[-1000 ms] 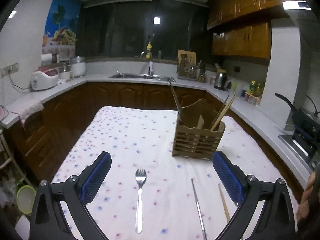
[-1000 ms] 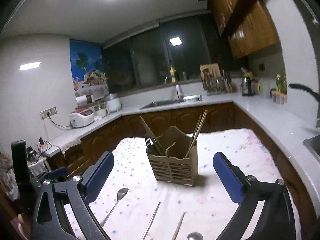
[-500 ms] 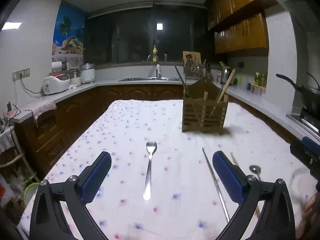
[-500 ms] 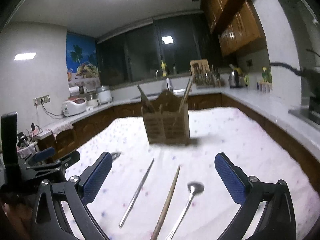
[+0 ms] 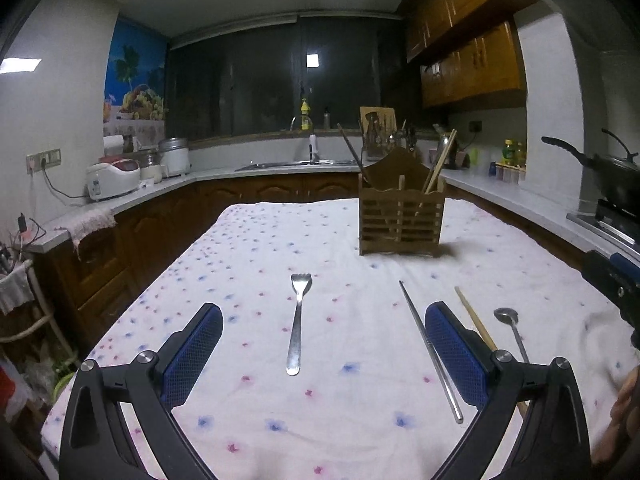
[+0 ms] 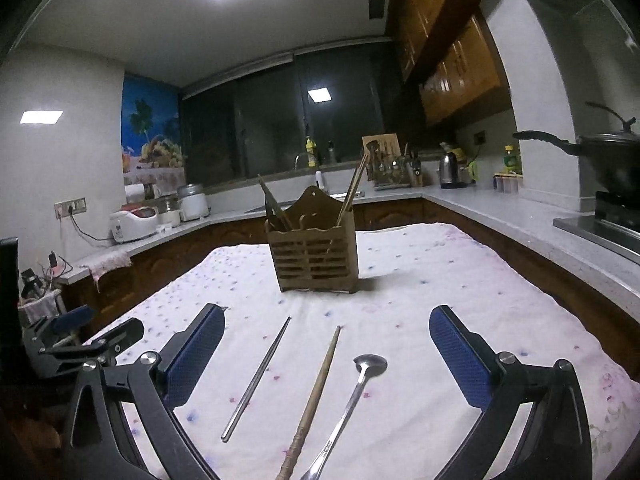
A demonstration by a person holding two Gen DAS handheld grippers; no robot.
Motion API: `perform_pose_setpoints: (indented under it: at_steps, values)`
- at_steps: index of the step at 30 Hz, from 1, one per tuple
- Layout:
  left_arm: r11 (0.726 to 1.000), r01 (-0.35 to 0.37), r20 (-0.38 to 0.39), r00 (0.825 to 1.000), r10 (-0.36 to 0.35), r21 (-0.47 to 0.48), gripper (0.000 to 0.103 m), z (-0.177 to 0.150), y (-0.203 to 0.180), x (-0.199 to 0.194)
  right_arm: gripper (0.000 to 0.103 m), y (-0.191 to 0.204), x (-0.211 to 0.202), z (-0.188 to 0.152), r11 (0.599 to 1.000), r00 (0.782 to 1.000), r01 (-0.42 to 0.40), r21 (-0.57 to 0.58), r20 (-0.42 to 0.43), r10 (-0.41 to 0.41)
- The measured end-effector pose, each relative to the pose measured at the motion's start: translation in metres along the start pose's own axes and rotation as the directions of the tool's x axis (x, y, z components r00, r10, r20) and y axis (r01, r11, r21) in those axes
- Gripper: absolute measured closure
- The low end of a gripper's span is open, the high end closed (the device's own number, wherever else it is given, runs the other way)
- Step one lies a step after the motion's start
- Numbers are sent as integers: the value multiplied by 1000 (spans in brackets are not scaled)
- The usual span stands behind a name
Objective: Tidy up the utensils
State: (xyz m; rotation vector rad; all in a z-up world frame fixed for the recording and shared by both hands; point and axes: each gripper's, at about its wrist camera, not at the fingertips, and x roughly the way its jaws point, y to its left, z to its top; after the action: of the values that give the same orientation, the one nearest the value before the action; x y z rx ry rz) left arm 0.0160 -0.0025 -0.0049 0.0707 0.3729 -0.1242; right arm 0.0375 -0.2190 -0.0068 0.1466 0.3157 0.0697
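A wooden utensil holder (image 5: 401, 218) stands on the flowered tablecloth (image 5: 256, 256), with chopsticks and other utensils upright in it; it also shows in the right wrist view (image 6: 314, 256). A metal fork (image 5: 298, 322) lies between the fingers of my open, empty left gripper (image 5: 324, 352). A metal chopstick (image 6: 258, 376), a wooden chopstick (image 6: 316, 394) and a metal spoon (image 6: 354, 394) lie between the fingers of my open, empty right gripper (image 6: 326, 354). All three also show in the left wrist view, right of the fork.
Kitchen counters run around the table on three sides, with a sink (image 5: 296, 166), a rice cooker (image 5: 112, 180), a kettle (image 6: 450, 170) and a wok (image 6: 604, 160) on a stove at the right. Table edges drop off left and right.
Both grippers have lowered and drawn back toward the near table edge. The utensils now lie between the fingers and the holder looks farther away.
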Motion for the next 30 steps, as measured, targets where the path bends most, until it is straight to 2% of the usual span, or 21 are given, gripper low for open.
perform_pose_setpoints:
  at_steps: [8, 30]
  values:
    - [1000, -3, -8, 1000, 3, -17, 1, -5, 4, 0, 0, 3, -6, -7, 1000, 1000, 13, -20, 17, -13]
    - [1000, -6, -3, 1000, 6, -24, 1, -7, 4, 5, 0, -5, -2, -9, 1000, 1000, 20, -3, -3, -20]
